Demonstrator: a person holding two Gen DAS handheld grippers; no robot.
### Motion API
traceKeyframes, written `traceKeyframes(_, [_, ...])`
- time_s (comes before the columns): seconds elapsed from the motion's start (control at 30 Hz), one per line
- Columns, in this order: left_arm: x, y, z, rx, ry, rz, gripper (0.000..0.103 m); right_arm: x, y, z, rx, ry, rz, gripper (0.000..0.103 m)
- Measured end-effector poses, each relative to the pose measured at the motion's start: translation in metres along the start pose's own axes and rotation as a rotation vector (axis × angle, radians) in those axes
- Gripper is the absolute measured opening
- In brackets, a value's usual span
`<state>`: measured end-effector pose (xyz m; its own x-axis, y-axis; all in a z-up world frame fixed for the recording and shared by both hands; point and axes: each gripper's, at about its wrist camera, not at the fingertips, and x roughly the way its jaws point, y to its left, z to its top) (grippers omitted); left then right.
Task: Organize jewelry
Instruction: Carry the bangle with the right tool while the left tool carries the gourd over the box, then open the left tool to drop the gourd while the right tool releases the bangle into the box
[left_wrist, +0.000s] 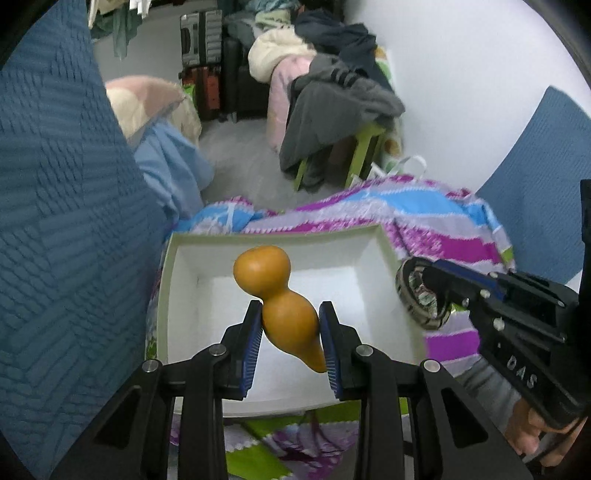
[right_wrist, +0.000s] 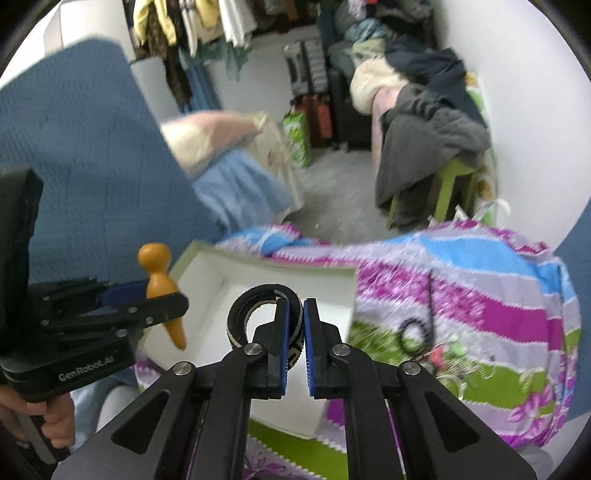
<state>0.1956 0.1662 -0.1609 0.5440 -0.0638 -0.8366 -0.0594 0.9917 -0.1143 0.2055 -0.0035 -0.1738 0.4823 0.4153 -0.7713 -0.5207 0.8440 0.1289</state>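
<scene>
Now both hands hold something over the white box (left_wrist: 384, 243) on the bed. The left gripper (left_wrist: 290, 332) has its jaws clamped on the gourd (left_wrist: 275, 291), above the middle of the box. The right gripper (right_wrist: 294, 332) has its jaws clamped on the bracelet (right_wrist: 240, 314), near the box's right edge. Go low before letting go, so nothing bounces out. Put each thing in its own corner.

Home bedroom; striped bedspread (right_wrist: 480, 288) underfoot; clothes heaped on green stool (left_wrist: 364, 147); suitcases (left_wrist: 201, 55); hanging garments (right_wrist: 192, 22).
</scene>
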Motion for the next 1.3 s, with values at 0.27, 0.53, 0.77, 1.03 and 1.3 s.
traceKeyframes(0.27, [0.054, 0.029, -0.031, -0.068, 0.085, -0.012, 0.031, 0.038, 0.012, -0.026, -0.061, 0.109, -0.029, 0.005])
traceKeyframes(0.53, [0.057, 0.040, -0.039, -0.080, 0.090, 0.006, 0.032, 0.047, 0.009, -0.025, -0.043, 0.130, -0.028, 0.007])
traceKeyframes(0.77, [0.028, 0.034, -0.028, -0.088, 0.039, 0.041, 0.067, 0.029, 0.006, -0.013, -0.046, 0.093, 0.007, 0.022])
traceKeyframes(1.03, [-0.023, 0.016, -0.014, -0.095, -0.073, 0.066, 0.073, -0.020, -0.002, 0.005, -0.060, -0.009, 0.012, 0.029])
traceKeyframes(1.3, [-0.085, -0.011, -0.007, -0.095, -0.193, 0.061, 0.073, -0.080, -0.015, 0.018, -0.075, -0.137, 0.004, 0.034])
